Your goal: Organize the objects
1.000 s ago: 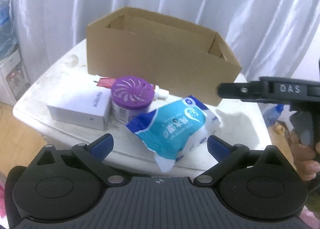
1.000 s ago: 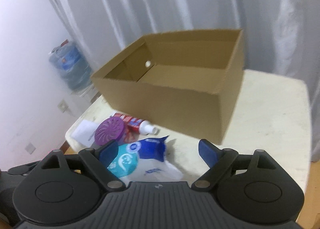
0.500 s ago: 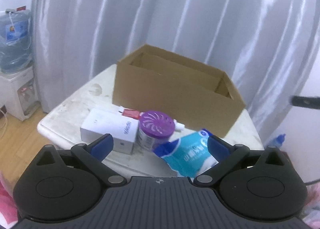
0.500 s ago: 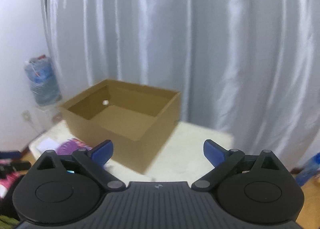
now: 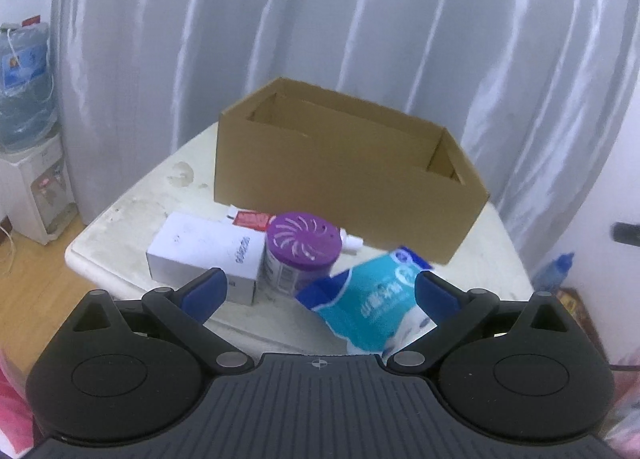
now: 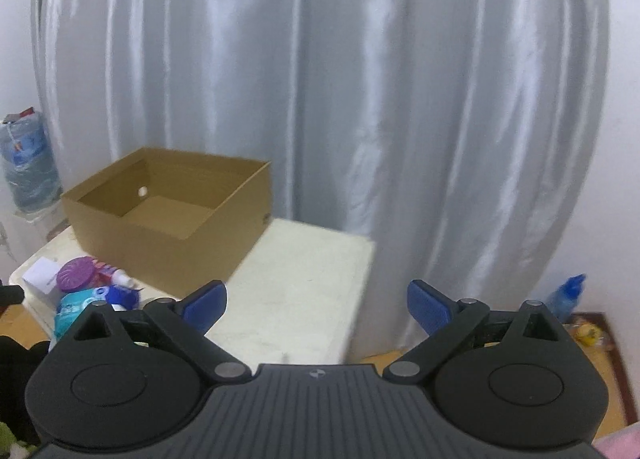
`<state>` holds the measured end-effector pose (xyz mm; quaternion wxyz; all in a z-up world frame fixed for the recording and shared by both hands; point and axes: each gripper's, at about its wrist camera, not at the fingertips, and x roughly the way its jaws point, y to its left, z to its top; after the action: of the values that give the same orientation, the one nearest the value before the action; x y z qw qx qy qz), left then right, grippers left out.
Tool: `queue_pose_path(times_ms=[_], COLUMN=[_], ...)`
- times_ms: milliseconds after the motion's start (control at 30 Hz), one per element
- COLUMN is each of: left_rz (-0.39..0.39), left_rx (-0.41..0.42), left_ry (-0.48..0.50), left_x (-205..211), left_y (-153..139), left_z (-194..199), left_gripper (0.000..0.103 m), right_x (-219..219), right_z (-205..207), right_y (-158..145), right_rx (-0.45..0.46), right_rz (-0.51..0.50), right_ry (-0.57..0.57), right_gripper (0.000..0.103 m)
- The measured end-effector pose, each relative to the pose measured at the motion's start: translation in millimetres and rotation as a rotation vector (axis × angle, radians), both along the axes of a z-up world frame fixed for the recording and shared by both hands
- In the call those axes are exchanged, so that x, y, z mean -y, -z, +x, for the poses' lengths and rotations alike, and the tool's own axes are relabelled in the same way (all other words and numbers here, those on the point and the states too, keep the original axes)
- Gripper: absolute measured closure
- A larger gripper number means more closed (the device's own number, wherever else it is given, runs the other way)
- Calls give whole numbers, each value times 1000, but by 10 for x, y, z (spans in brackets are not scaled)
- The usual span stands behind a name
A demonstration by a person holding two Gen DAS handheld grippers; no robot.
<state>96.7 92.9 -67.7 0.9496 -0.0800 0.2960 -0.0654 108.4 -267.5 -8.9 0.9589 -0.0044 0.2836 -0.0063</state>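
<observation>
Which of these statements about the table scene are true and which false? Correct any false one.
1. The cardboard box is open at the top. True.
2. The purple-lidded jar is inside the box. False: it stands on the table in front of it.
3. The blue pouch lies beside the jar. True.
4. The right gripper holds the white box. False: it is open and holds nothing.
</observation>
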Motion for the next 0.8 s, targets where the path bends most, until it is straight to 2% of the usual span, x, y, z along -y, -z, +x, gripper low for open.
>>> queue_pose_path(times_ms=[167,267,400,500,600,800], left_rz=[51,41,21,14,8,-13], left_rx=[-18,-32,-64,-92,-104,-115], left_ry=[2,20,43,55,64,94], left_x=[106,148,183,207,218,239], left_y=[105,156,232,296,330,369], left_z=[50,80,135,178,198,217], left_gripper=[7,10,21,25,27,29], right_x=[-333,-491,-650,-749,-799,-898], right_z=[266,417,596,689,700,736], right_y=[252,293,362,416,405,433], right_rx=[-18,-31,-56,-83,-85,-99], right_rz=[59,77,123,164,201,212], right_ry=[-67,-105,-156,-189,-215,-242], right_gripper=[6,10,16,19,19,19])
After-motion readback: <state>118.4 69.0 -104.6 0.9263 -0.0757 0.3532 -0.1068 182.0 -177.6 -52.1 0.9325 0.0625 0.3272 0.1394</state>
